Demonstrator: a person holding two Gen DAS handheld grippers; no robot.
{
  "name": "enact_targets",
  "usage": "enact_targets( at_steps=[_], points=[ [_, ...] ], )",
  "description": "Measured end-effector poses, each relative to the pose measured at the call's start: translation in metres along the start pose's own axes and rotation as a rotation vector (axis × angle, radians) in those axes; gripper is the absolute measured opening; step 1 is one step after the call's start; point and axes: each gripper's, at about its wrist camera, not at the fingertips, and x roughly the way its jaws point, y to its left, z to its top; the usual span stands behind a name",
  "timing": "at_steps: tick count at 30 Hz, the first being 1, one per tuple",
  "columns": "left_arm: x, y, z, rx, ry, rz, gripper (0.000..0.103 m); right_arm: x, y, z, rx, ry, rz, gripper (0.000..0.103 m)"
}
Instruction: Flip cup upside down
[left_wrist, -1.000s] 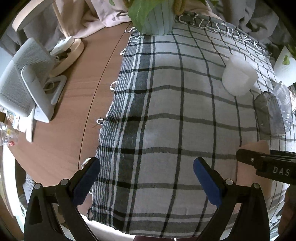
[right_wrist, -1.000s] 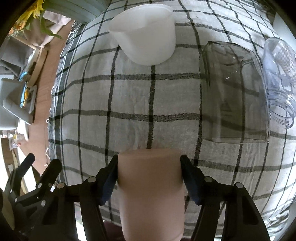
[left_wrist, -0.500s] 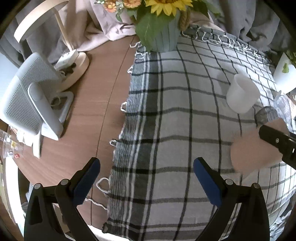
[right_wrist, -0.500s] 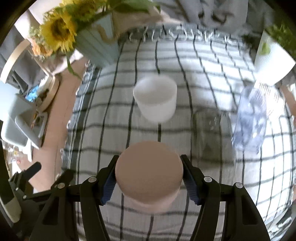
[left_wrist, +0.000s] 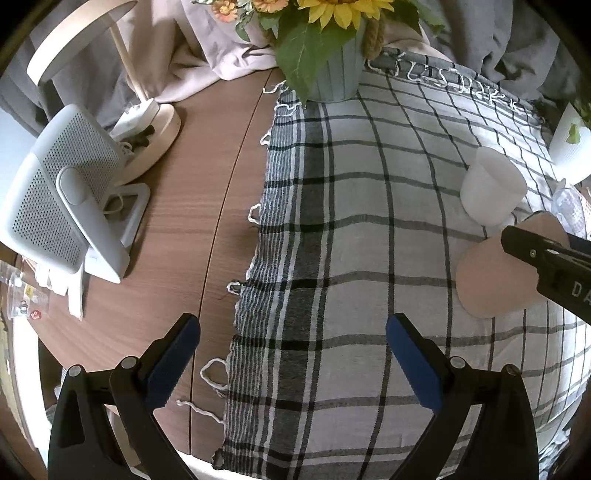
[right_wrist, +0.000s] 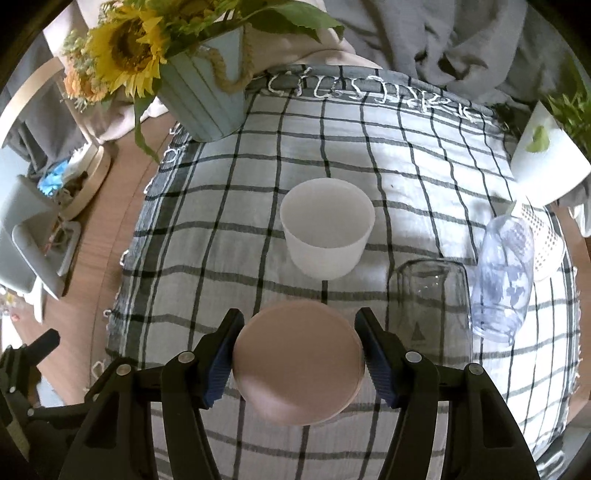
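My right gripper (right_wrist: 299, 354) is shut on a pink cup (right_wrist: 297, 363), held above the checked cloth (right_wrist: 229, 266) with its flat base turned toward the camera. The cup also shows at the right of the left wrist view (left_wrist: 491, 280), tipped on its side in the right gripper's black fingers (left_wrist: 546, 258). My left gripper (left_wrist: 291, 350) is open and empty, above the cloth's left edge (left_wrist: 258, 258).
A white cup (right_wrist: 327, 227) stands upright beyond the pink one. An upturned clear glass (right_wrist: 428, 306) and a patterned clear cup (right_wrist: 504, 273) stand to its right. A sunflower pot (right_wrist: 203, 96), a white planter (right_wrist: 546, 158), a fan (left_wrist: 66, 195) and a lamp (left_wrist: 147, 125) ring the table.
The right gripper has lifted the pink cup off the cloth and tipped it, so its base now faces the camera. Both grippers have risen and pulled back from the table.
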Motion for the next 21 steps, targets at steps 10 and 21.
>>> enact_targets(
  at_steps=[10,21],
  points=[
    [0.001,0.001,0.001,-0.011,0.002,0.005,0.103,0.004,0.005,0.005,-0.036,0.013,-0.018,0.063],
    [-0.012,0.000,0.001,-0.014,-0.030,0.043,0.103,-0.011,0.005,-0.002,-0.035,-0.058,-0.017,0.083]
  ],
)
